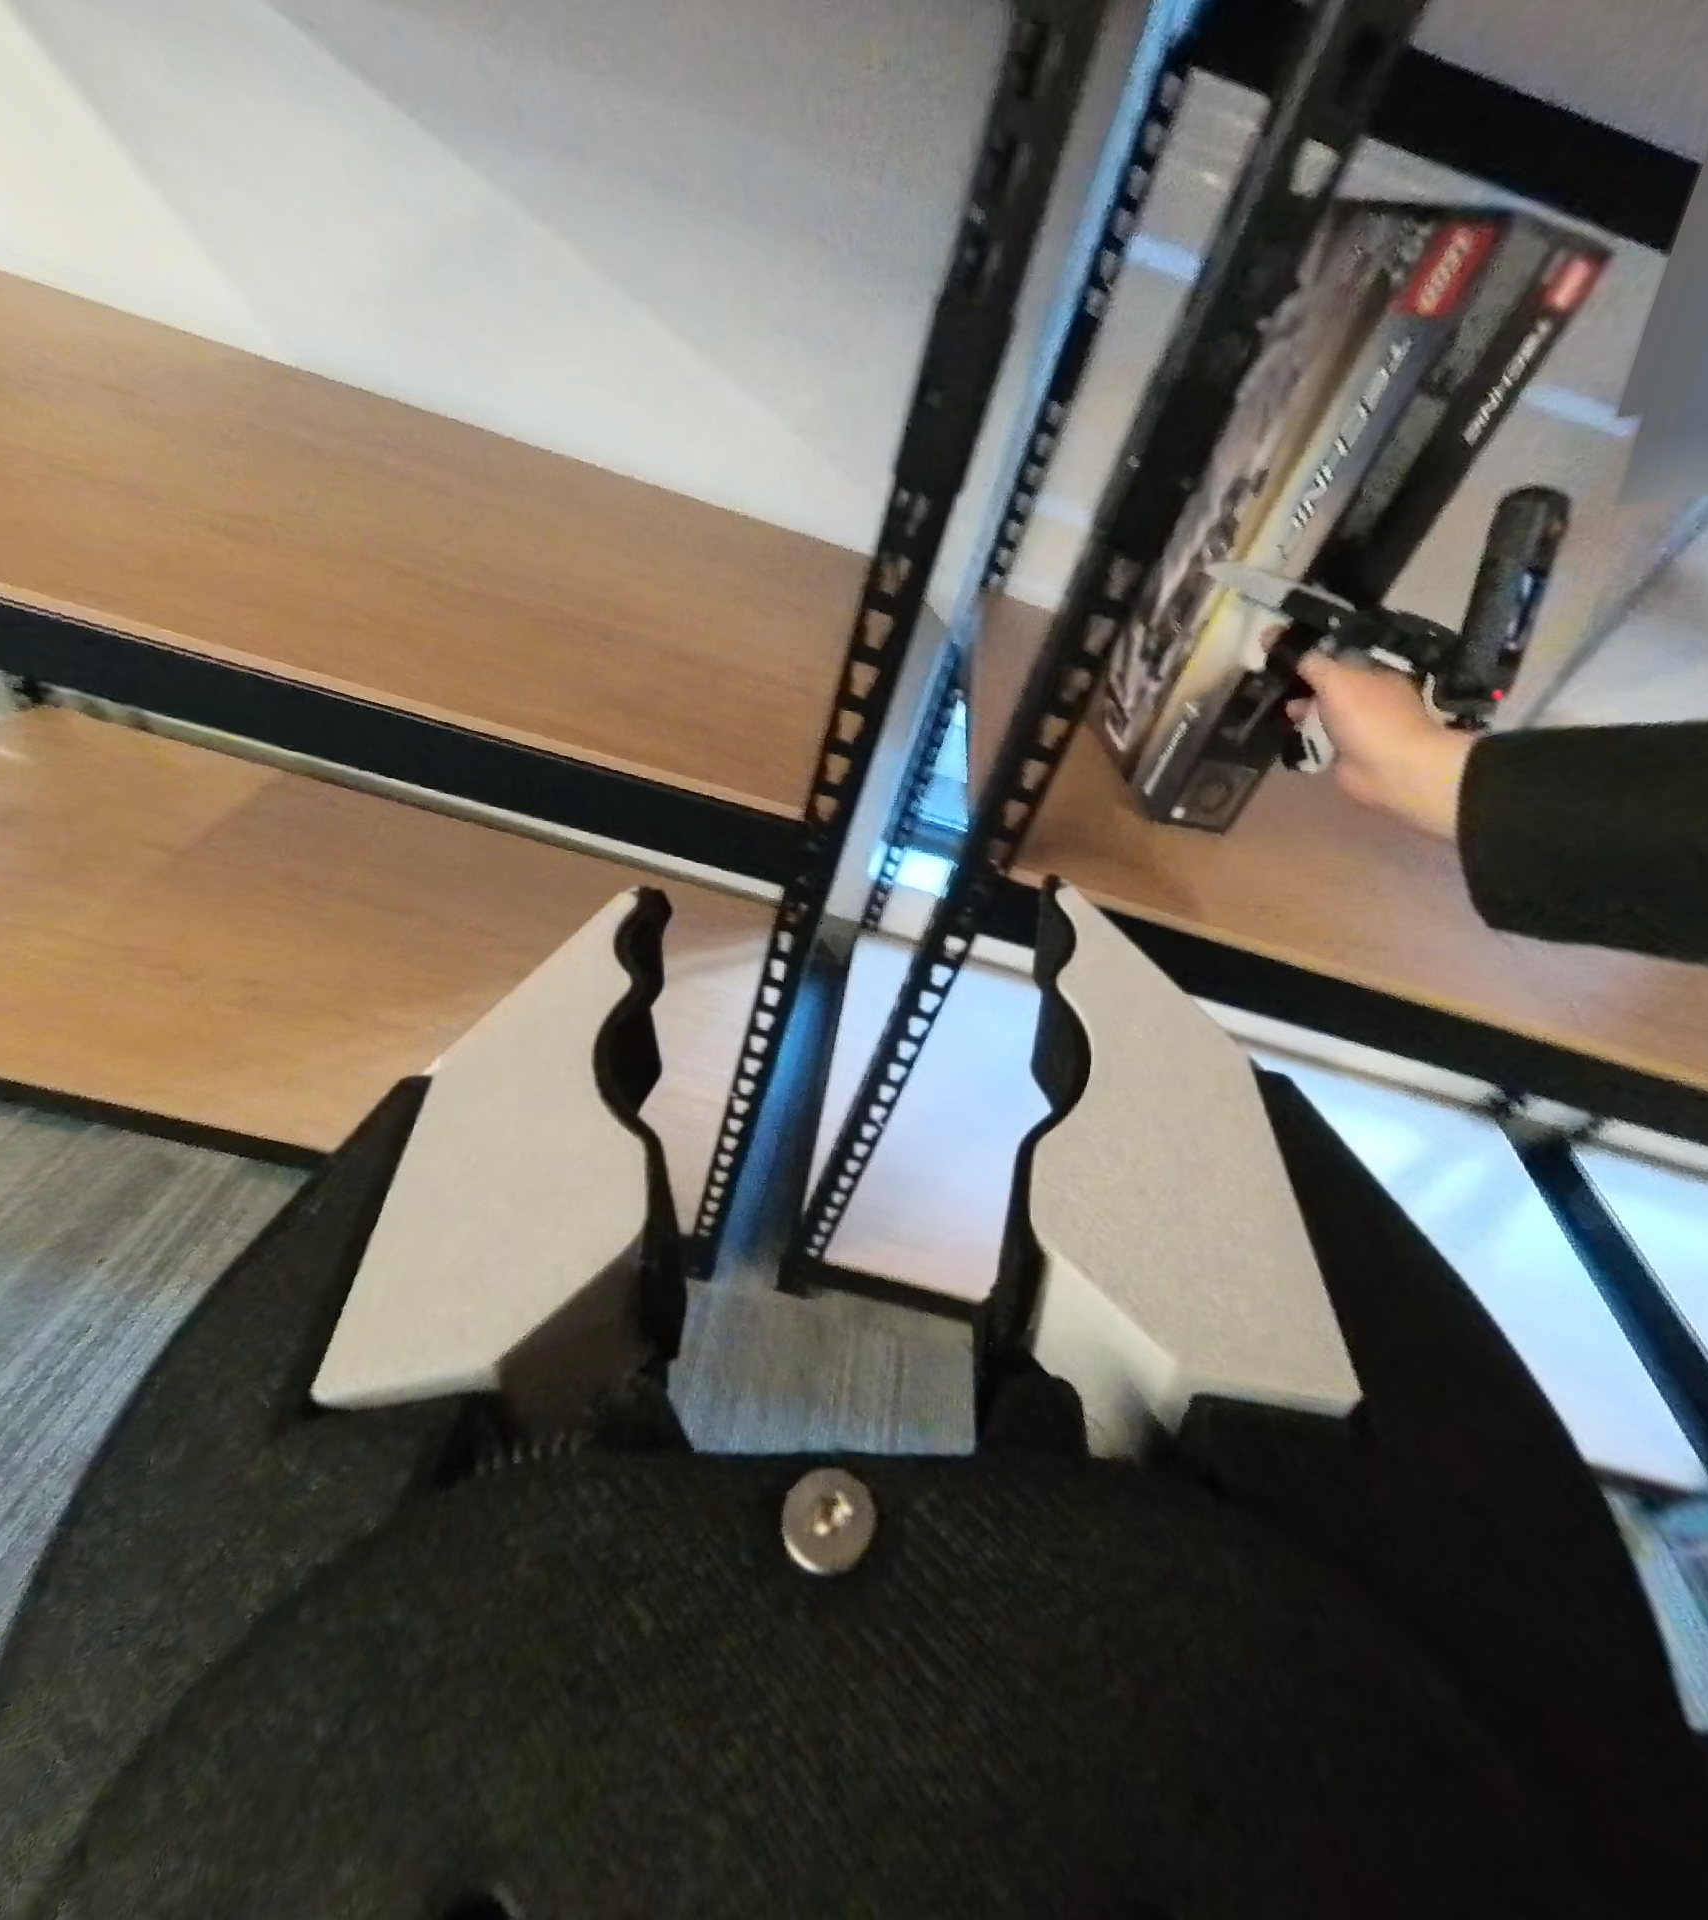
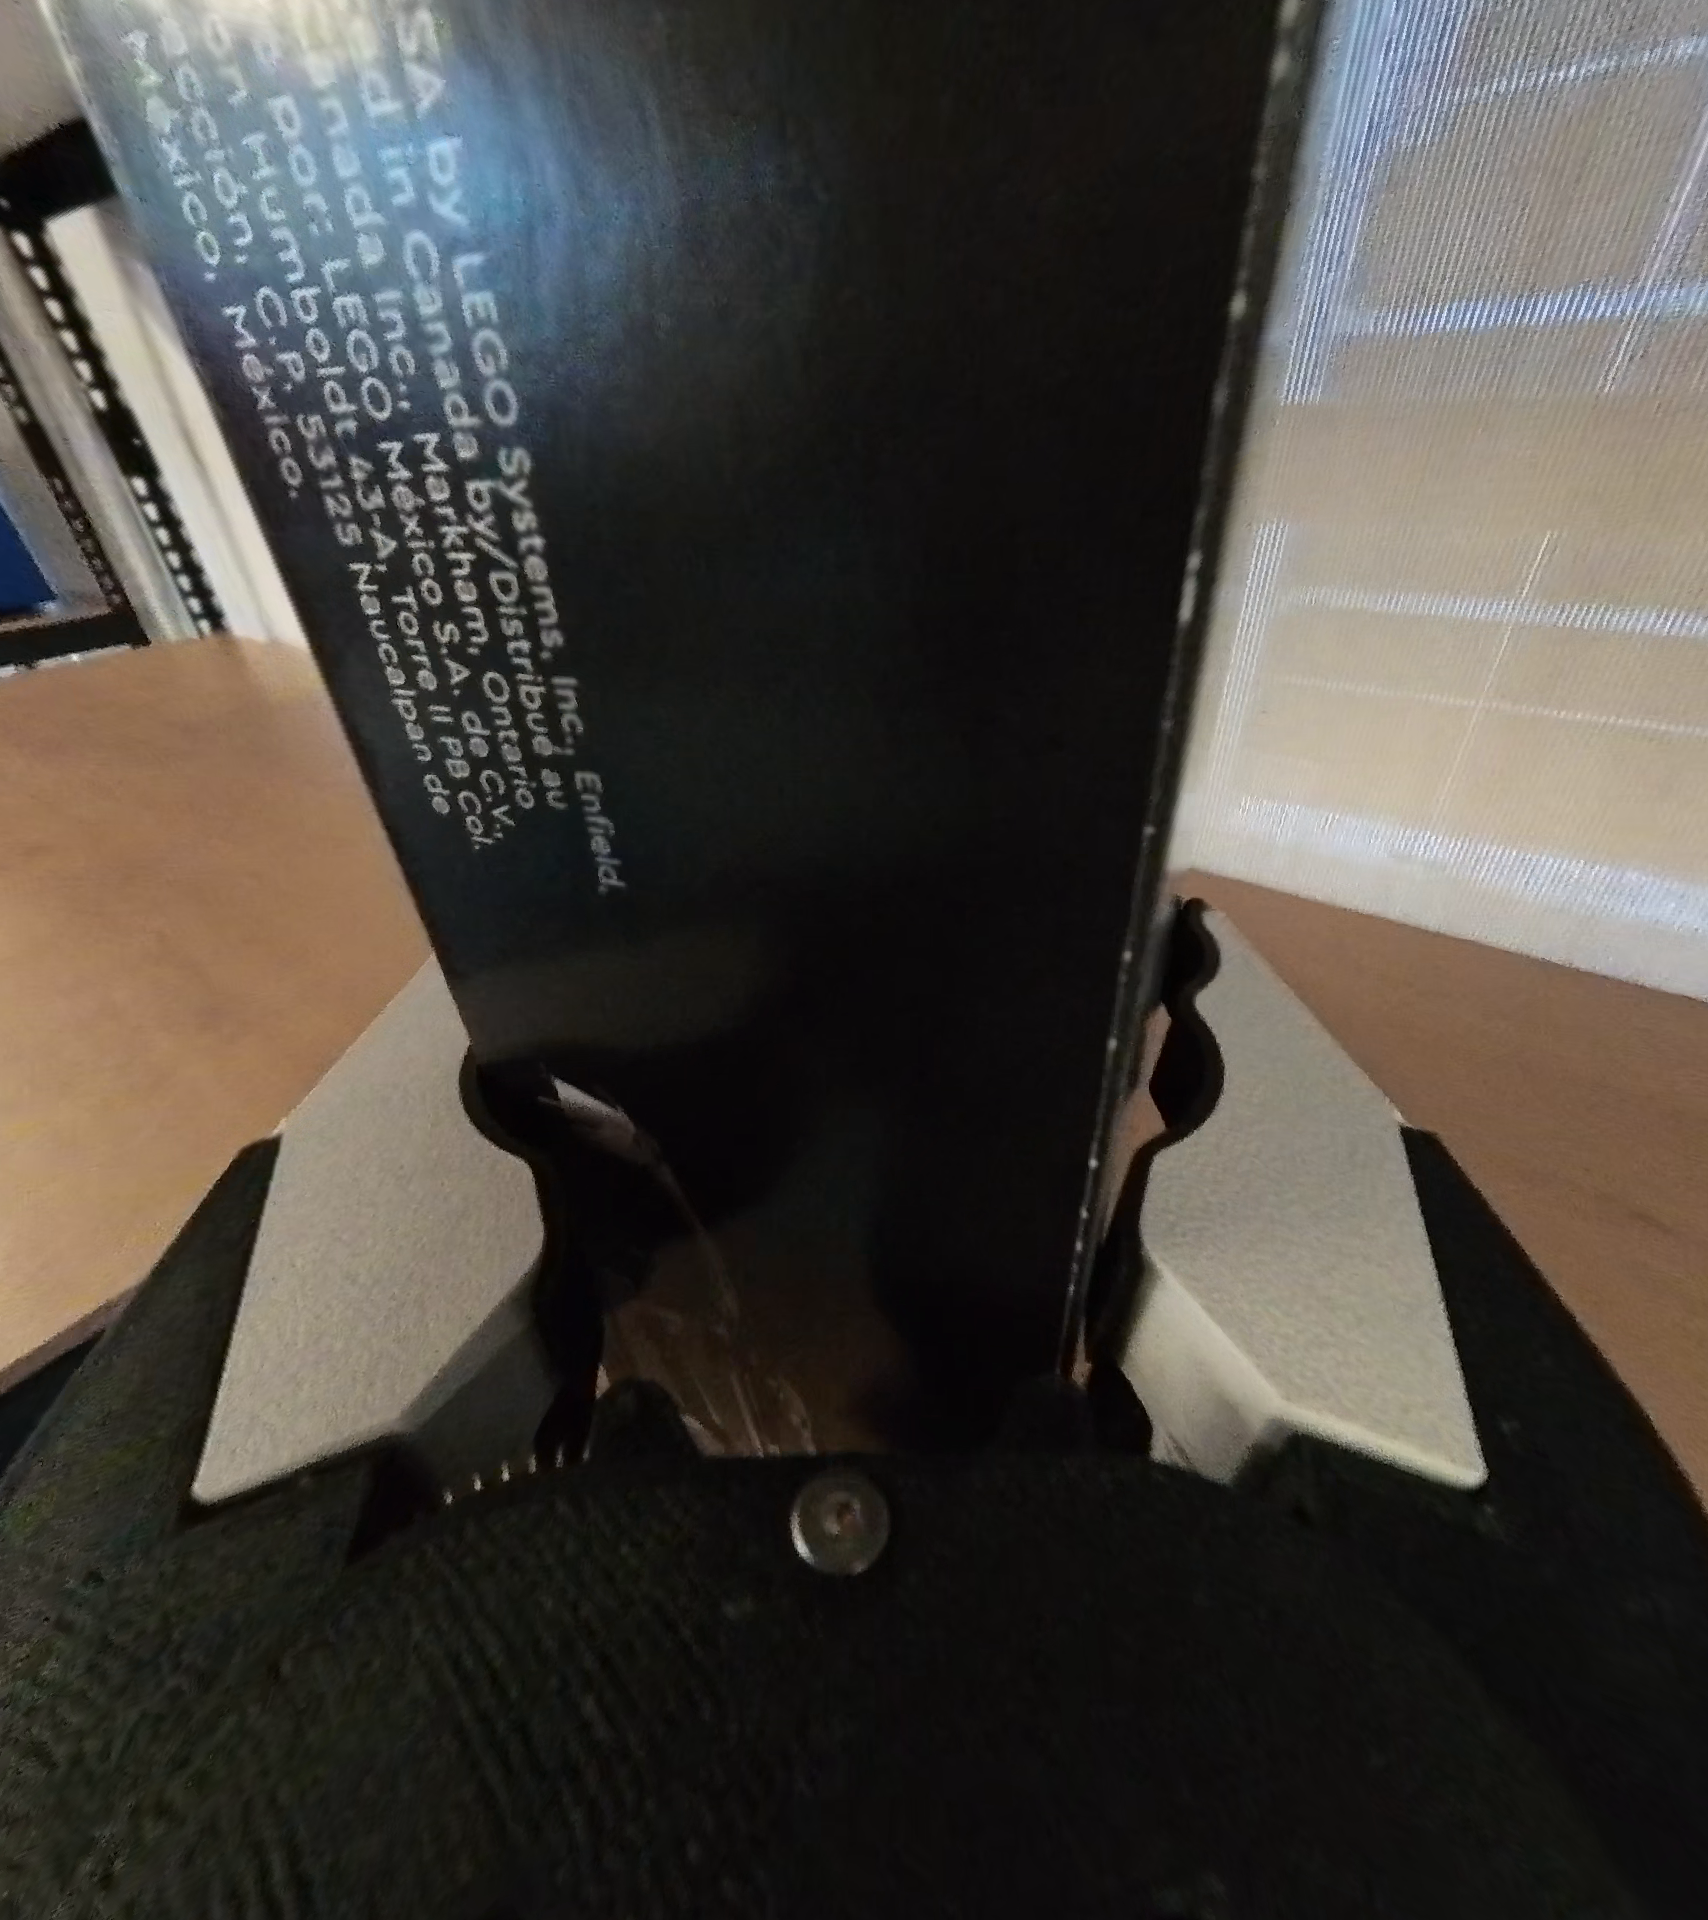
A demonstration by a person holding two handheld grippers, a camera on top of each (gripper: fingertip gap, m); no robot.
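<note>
The left tool (image 1: 855, 1049) hangs released, its grey fingers spread wide with nothing between them, pointed at the black perforated steel uprights (image 1: 933, 665) of a shelving rack and well apart from any object. Over on the far side, the tall black cardboard box with printed pictures and red corner patches (image 1: 1349, 499) stands tilted on the brown wooden shelf board (image 1: 310, 520), and a hand in a dark sleeve (image 1: 1380, 727) works the right tool (image 1: 1276, 634) against its narrow side. Up close from the right wrist view, that right tool (image 2: 808, 1101) straddles the box's narrow black face with white print (image 2: 777, 520): the right finger (image 2: 1276, 1122) lies against the box edge, the left finger (image 2: 393, 1132) sits just beside the other edge, so it reads as clenched on the box, though full contact on the left is hard to confirm. The box leans, its lower end near the brown board (image 2: 102, 935), a pale wall (image 2: 1556, 520) behind.
</note>
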